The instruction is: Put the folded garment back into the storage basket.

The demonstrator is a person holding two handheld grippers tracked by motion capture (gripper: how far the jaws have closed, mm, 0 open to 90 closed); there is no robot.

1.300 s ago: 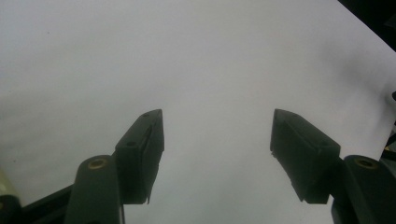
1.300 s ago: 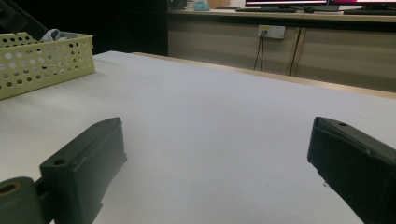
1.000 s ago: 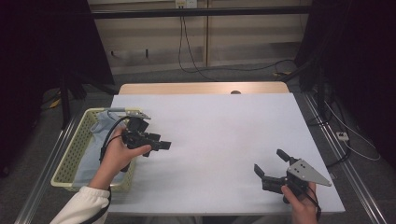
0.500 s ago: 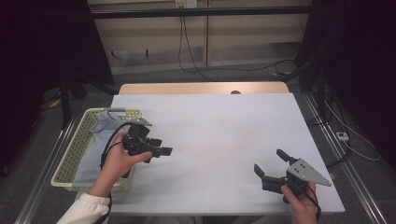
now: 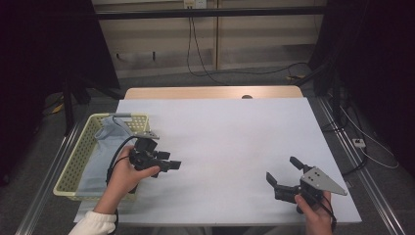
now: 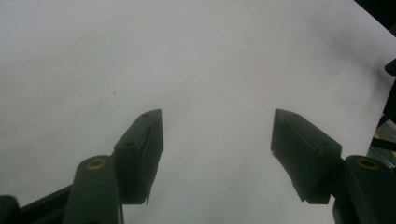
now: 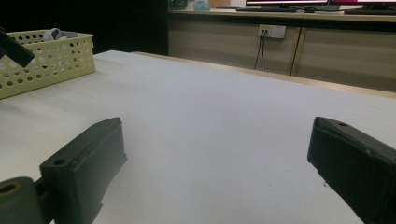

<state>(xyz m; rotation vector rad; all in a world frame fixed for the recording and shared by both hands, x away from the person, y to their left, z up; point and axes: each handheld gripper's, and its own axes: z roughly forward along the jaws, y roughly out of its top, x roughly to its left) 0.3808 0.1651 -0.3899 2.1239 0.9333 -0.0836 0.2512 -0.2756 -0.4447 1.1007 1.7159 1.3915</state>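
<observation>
Left black two-jaw gripper [image 5: 169, 164], held in the person's left hand [image 5: 125, 174] near the left edge of the table: jaws moderately apart with nothing between them, their flat matt pads hovering over bare sheet in the left gripper view [image 6: 212, 140]. The wrist is bent so that the jaws point across the table toward its right edge; a white sleeve cuff [image 5: 93, 224] enters at the near edge, and a black cable loops from the gripper body.

Right black two-jaw gripper [image 5: 284, 175], topped by a grey three-cornered plate, held in the right hand [image 5: 315, 215] at the near right corner: jaws spread wide and empty, blocky and square-ended in the right gripper view [image 7: 217, 158], aimed low and nearly level along the table toward its far left.

Smooth white sheet [image 5: 230, 142] covering the tabletop, featureless and matt; a strip of pale wooden tabletop [image 5: 210, 93] shows along the far edge.

Pale yellow perforated plastic basket [image 5: 78, 156], rectangular, standing at the left edge just behind the left hand, its walls pierced by regular round holes. Inside lies a soft, crumpled light blue-grey cloth [image 5: 105, 142], reaching from the far end of the basket toward the near end.
</observation>
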